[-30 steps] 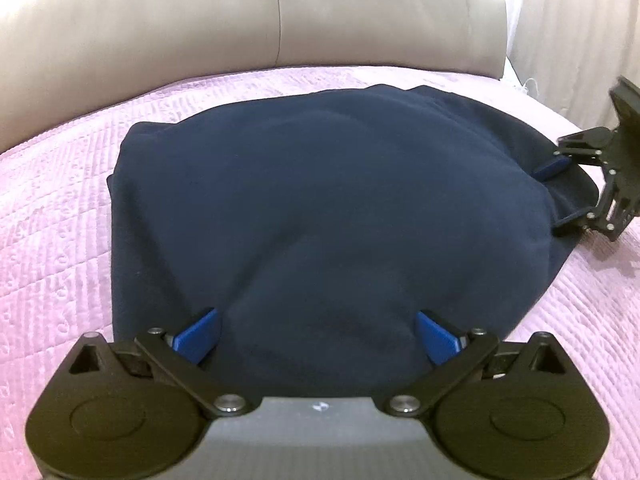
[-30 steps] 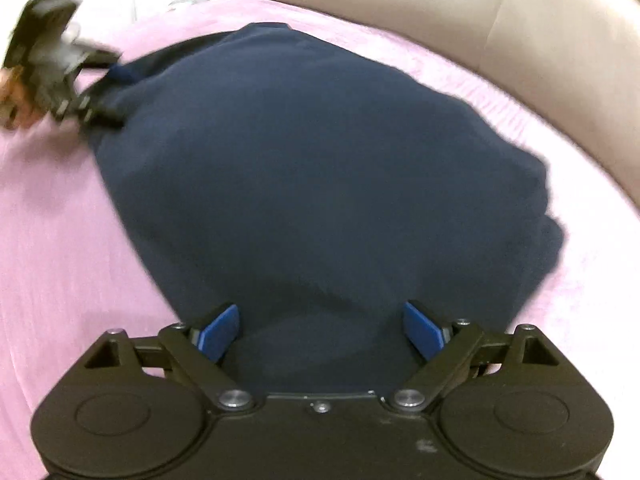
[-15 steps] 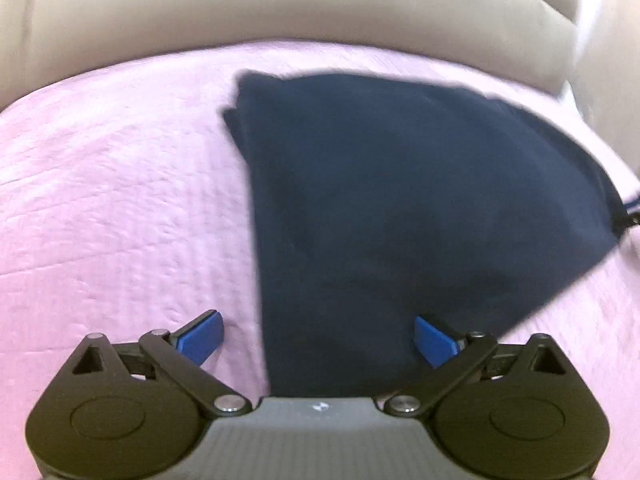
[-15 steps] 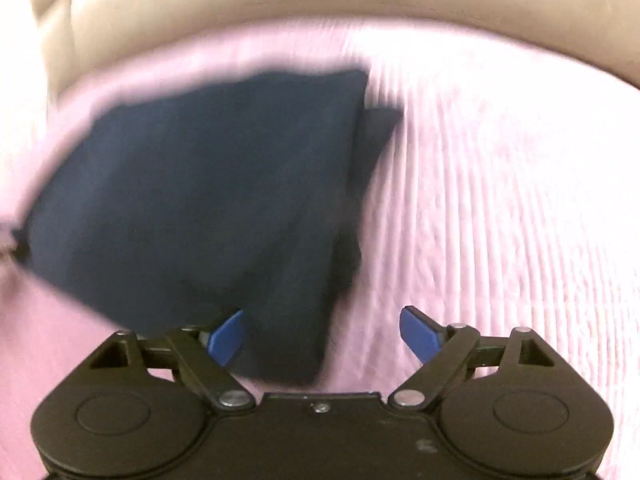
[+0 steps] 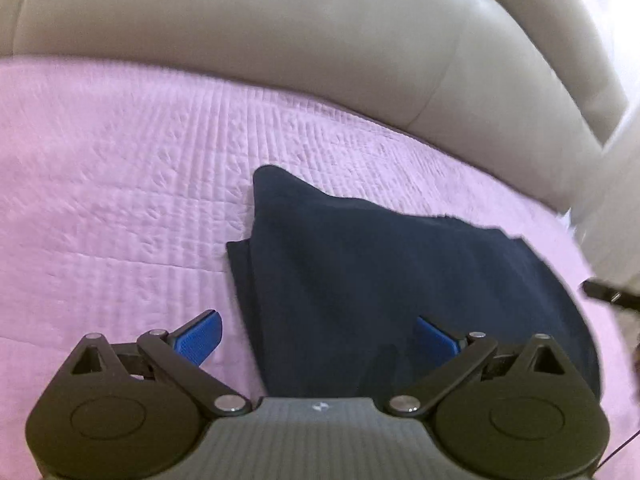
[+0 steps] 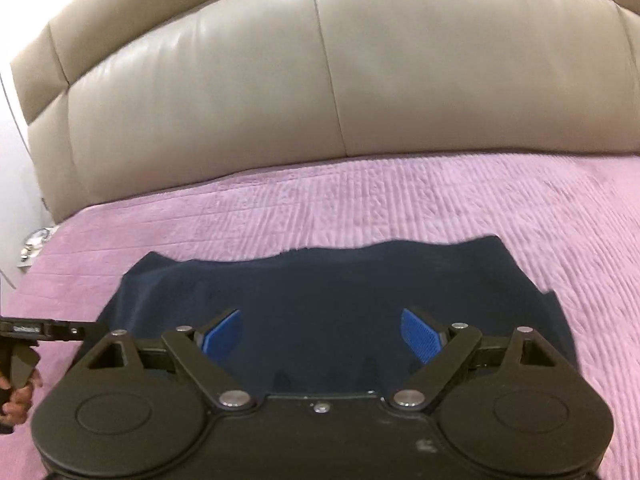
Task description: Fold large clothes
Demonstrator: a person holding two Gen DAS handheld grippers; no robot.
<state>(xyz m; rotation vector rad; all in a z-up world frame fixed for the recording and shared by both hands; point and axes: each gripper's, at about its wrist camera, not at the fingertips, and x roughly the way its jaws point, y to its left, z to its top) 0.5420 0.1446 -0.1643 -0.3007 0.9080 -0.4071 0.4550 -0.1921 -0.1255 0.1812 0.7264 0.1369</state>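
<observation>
A dark navy garment (image 5: 400,272) lies folded into a compact block on the lilac quilted bedspread (image 5: 120,208). My left gripper (image 5: 320,336) is open above its near left edge: the left pad hangs over the bedspread, the right pad over the cloth. In the right wrist view the same garment (image 6: 340,292) lies straight ahead, and my right gripper (image 6: 320,332) is open above its near side with both pads over the cloth. Neither gripper pinches any fabric. The left gripper (image 6: 36,328) shows at the left edge, held by a hand (image 6: 16,396).
A padded beige leather headboard (image 6: 320,92) rises behind the bed. The bedspread (image 6: 520,220) stretches wide around the garment. A white wall and a small object (image 6: 34,240) sit off the bed's far left corner. The tip of the other gripper (image 5: 600,292) shows at the right edge.
Both grippers swung and drew back while staying open. The garment, which filled the views a second ago, now sits smaller and lower in each frame, with more of the headboard showing.
</observation>
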